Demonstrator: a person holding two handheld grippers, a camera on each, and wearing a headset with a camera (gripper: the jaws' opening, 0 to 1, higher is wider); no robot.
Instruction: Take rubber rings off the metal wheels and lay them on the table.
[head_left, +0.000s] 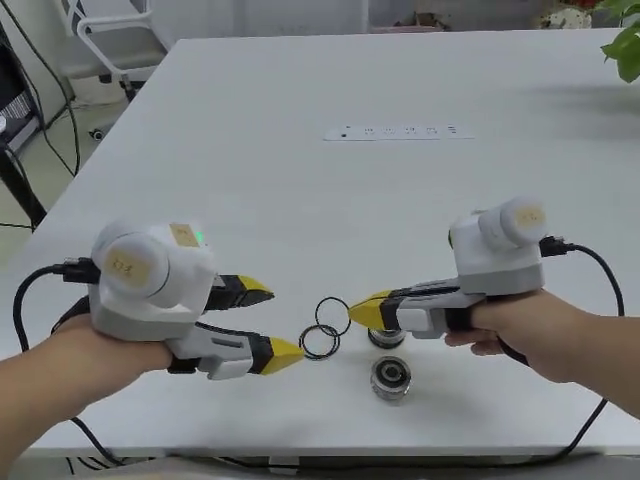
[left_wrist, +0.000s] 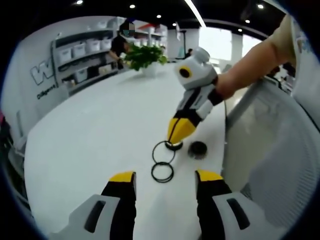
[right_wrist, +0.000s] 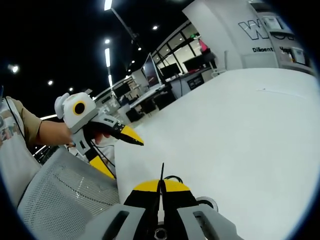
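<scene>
Two thin black rubber rings are off the wheels, the far ring (head_left: 316, 312) pinched at its edge by the closed right tool (head_left: 352, 315) and touching the near ring (head_left: 301, 343), which lies flat on the white worktop (head_left: 300, 200), just beside two small silvery metal wheels: the far wheel (head_left: 386, 339), partly hidden, and the near wheel (head_left: 390, 377), in the clear.

One metal wheel (head_left: 386, 340) partly behind the right gripper (head_left: 356, 314)

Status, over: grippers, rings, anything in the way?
Left gripper open, above table. Right gripper shut on held ring beside far wheel. Loose ring flat on table; near wheel stands apart. Nothing blocking.
</scene>
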